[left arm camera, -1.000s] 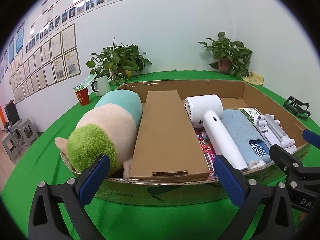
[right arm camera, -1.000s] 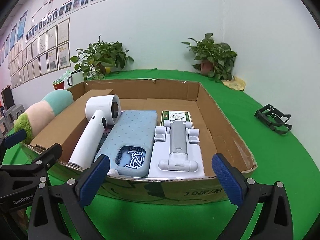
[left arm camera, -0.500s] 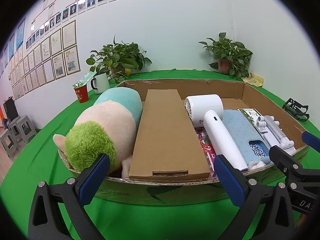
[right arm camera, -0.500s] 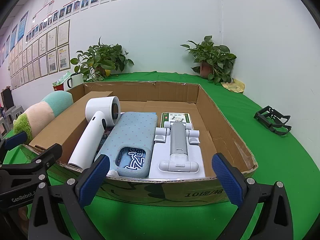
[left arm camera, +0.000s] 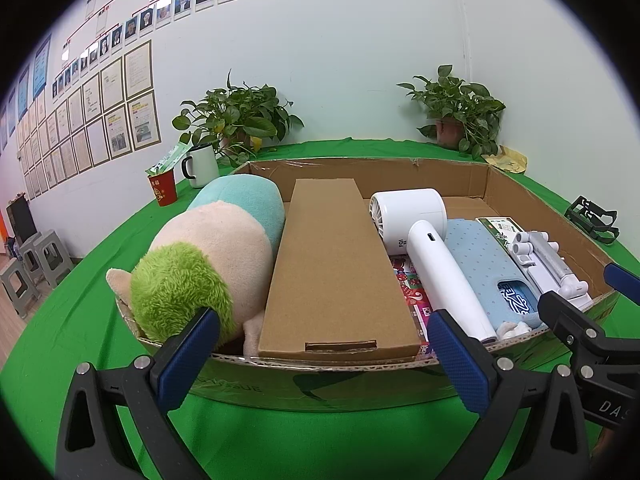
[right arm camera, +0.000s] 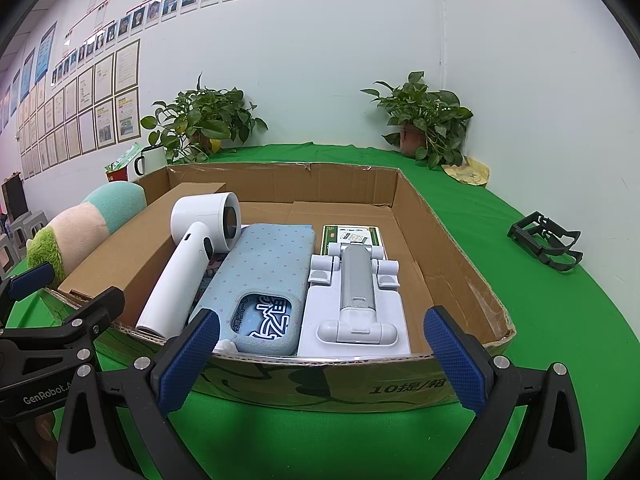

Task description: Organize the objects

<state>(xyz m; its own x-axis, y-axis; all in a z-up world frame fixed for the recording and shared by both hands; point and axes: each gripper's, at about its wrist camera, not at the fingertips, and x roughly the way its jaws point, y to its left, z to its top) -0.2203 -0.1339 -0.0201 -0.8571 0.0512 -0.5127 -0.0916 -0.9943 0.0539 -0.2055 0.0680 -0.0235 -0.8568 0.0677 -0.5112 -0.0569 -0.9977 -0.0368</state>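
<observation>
Two grippers of mine hang just short of the cardboard box [left arm camera: 360, 380], both spread wide with nothing between their blue pads: my left gripper [left arm camera: 320, 356] faces the box's left half, my right gripper [right arm camera: 316, 354] its right half. The box sits on the green tabletop [right arm camera: 560, 320]. Inside, from left to right, lie a plush toy [left arm camera: 200, 256] bulging over the rim, a long brown carton [left arm camera: 336, 268], a white handheld fan [right arm camera: 192, 248], a blue dotted phone case [right arm camera: 268, 276] and a white folding stand [right arm camera: 354, 300] resting on a white sheet. Beyond the box to the right, well apart, lies a black frame [right arm camera: 546, 240]. Farther back stand a white mug [left arm camera: 200, 166], a red cup [left arm camera: 163, 189] and two potted plants [right arm camera: 424, 120] against the wall.
</observation>
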